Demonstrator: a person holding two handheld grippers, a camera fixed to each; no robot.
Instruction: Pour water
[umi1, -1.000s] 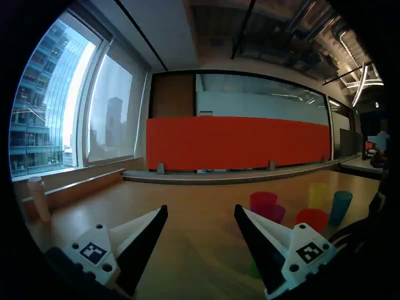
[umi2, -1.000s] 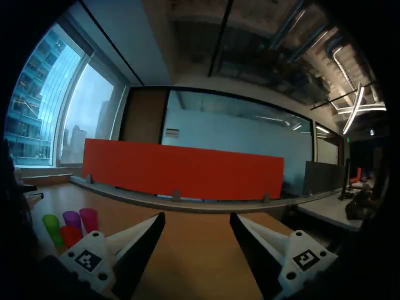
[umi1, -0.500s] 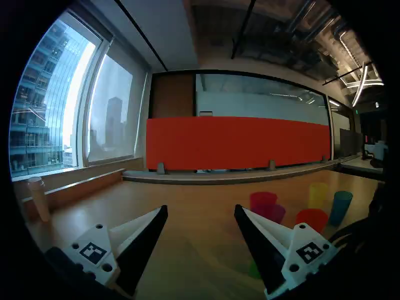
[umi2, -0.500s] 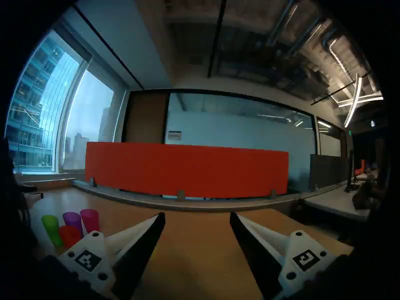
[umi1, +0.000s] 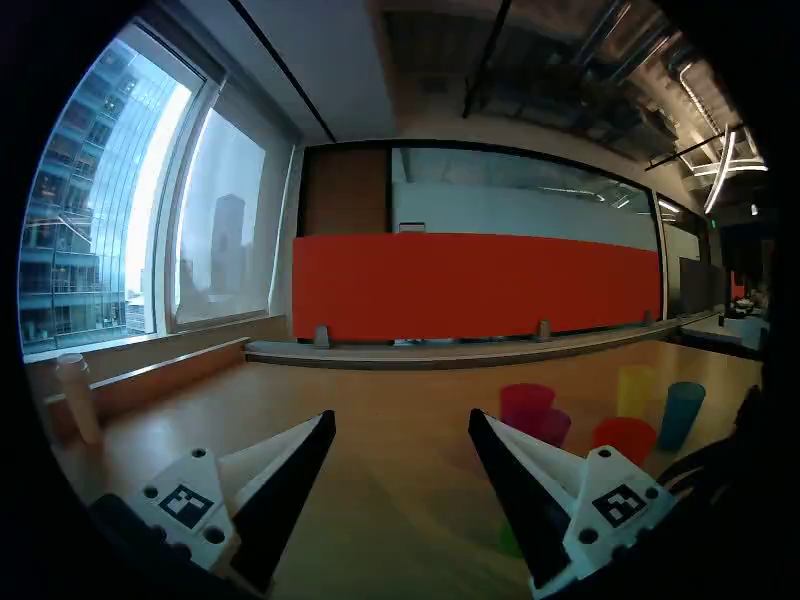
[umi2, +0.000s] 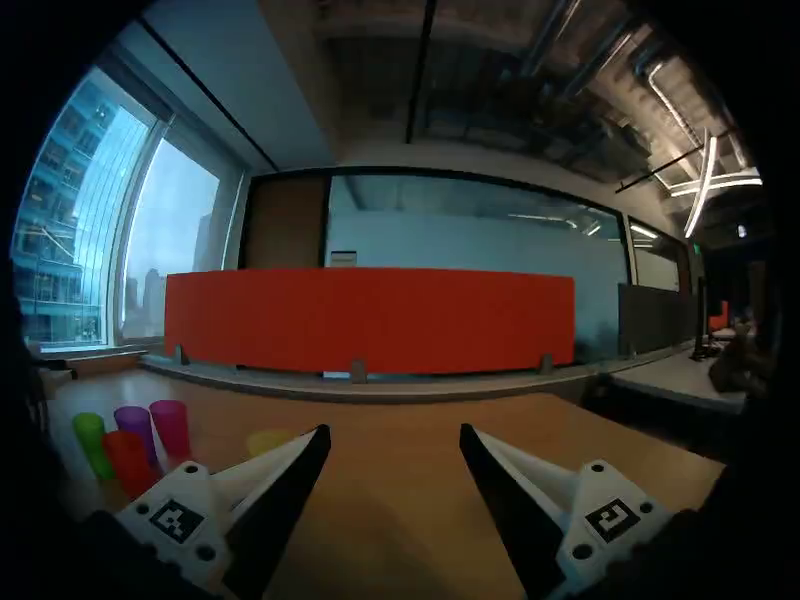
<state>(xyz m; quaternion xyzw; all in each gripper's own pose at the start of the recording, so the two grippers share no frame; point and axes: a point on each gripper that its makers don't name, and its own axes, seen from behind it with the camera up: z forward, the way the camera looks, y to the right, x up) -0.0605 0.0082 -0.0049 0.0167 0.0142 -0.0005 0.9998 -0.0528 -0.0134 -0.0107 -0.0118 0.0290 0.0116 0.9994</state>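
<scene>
Several coloured plastic cups stand on the wooden table. In the left gripper view they are right of centre: a pink cup, a purple cup, a red cup, a yellow cup and a teal cup. A green cup peeks from behind the right finger. My left gripper is open and holds nothing. In the right gripper view a green cup, a purple cup, a pink cup, a red cup and a yellow cup stand at the left. My right gripper is open, with nothing between its fingers.
A red partition screen runs along the table's far edge. A tan tumbler stands by the window ledge at the left. Another desk with dark objects lies beyond the table's right edge. Bare wood lies ahead of both grippers.
The right gripper's view has swung left and levelled; the cups shifted right in it and the yellow cup came into sight. The left gripper has stayed still.
</scene>
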